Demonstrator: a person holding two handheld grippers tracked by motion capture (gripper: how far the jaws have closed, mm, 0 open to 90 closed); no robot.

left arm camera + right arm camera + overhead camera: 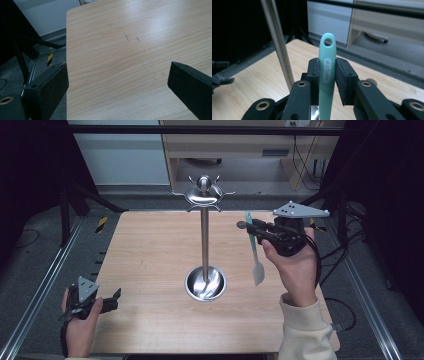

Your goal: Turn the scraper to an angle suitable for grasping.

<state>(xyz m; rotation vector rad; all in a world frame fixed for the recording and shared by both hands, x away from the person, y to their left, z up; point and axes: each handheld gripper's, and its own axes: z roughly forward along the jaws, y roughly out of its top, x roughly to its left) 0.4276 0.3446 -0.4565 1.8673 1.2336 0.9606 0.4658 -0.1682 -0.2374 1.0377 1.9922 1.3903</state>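
- Evidently the carrying step was in hand: the right gripper (250, 227), right of centre in the high view, had its fingers (342, 80) clamped on the handle of a teal spatula (255, 255) held off the surface (150, 250), blade hanging down.
- Next, the handle's hole (327, 42) seemingly needed threading onto a hook of the steel stand (204, 240).
- At lower left, the left gripper (111, 300) rested with fingers spread, empty.

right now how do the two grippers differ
The right gripper is shut on a green spatula, while the left gripper stands open with nothing between its jaws. The right gripper is raised above the table beside the metal stand; the left gripper sits low at the table's near left corner. Both are black, hand-held, and carry a grey three-cornered plate.
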